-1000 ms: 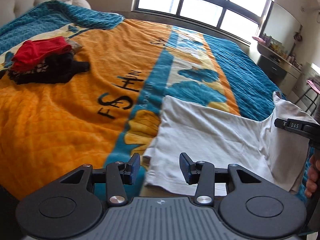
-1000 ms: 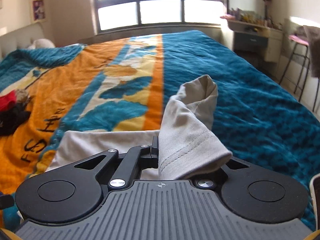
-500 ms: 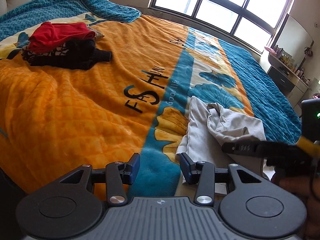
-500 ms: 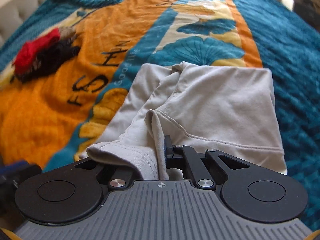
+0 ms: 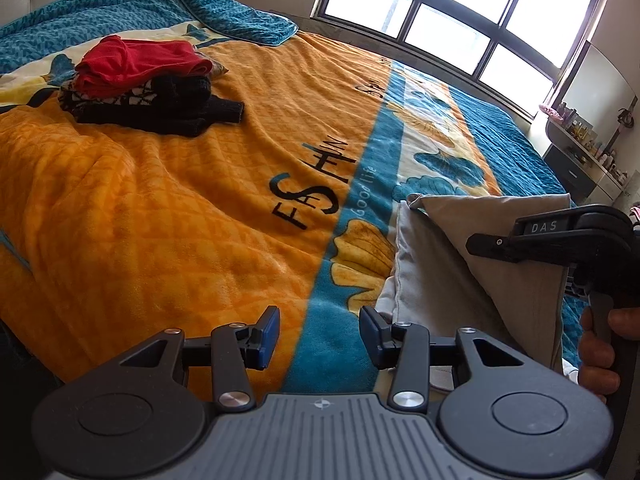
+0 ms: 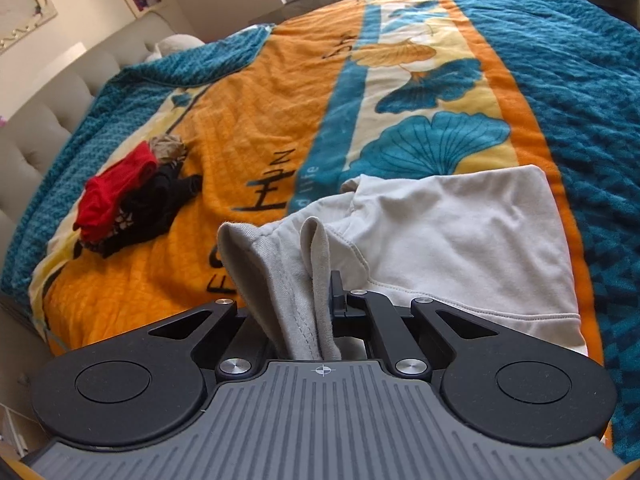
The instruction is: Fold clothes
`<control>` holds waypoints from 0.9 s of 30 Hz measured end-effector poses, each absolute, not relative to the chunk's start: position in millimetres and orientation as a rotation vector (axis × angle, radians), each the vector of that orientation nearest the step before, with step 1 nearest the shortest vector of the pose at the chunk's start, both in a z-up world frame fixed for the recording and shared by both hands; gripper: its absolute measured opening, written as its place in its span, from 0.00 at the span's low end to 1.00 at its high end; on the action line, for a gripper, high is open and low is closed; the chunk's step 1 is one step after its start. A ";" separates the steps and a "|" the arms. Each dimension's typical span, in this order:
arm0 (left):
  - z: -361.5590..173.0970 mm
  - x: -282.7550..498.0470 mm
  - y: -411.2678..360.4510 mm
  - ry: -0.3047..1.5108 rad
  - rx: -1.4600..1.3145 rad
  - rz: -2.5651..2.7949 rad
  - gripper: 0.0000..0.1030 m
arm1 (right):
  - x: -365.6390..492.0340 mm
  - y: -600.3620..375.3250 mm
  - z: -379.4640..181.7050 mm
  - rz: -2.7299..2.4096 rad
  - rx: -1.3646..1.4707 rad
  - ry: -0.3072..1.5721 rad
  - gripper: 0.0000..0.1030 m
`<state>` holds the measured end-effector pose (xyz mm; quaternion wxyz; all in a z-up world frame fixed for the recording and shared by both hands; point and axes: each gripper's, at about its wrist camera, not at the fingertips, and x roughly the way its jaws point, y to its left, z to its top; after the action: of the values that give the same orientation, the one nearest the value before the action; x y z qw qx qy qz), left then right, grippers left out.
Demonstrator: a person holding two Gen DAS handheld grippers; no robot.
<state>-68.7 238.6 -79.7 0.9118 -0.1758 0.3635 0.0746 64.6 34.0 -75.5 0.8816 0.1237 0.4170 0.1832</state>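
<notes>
Between right gripper [image 6: 326, 308] jaws: grey shirt [image 6: 460, 236] edge, pinched

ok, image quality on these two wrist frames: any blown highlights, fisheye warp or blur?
Left wrist: window panes blown out to white, its frame bowed by fisheye; blanket lettering sharp. Right wrist: bed edges curve strongly; grey shirt evenly lit, its fold in the right gripper slightly soft up close; no motion blur in either view.
</notes>
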 end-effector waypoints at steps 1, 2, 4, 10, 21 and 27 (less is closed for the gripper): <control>-79.5 -69.0 239.1 0.750 -0.363 0.157 0.41 | 62.3 37.8 -76.9 0.388 0.242 0.872 0.03; -79.1 -69.0 239.2 0.751 -0.362 0.160 0.41 | 59.4 42.1 -77.9 0.390 0.215 0.873 0.03; -78.2 -69.1 239.1 0.753 -0.360 0.167 0.41 | 56.0 54.2 -81.3 0.426 0.126 0.889 0.04; -72.9 -72.7 240.5 0.747 -0.344 0.190 0.42 | 30.8 44.5 -70.6 0.684 0.106 0.920 0.32; -66.3 -41.9 185.7 0.721 -0.276 -0.001 0.28 | 12.0 -98.6 -67.7 0.346 0.150 0.853 0.22; -78.4 -10.7 130.2 0.765 -0.149 -0.125 0.27 | 13.2 -87.3 -88.3 0.431 0.079 0.861 0.22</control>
<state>-10.7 130.2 -78.4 0.9230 -0.0726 0.3728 -0.0611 13.2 -87.3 -88.3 0.8855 0.0381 0.4140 0.2073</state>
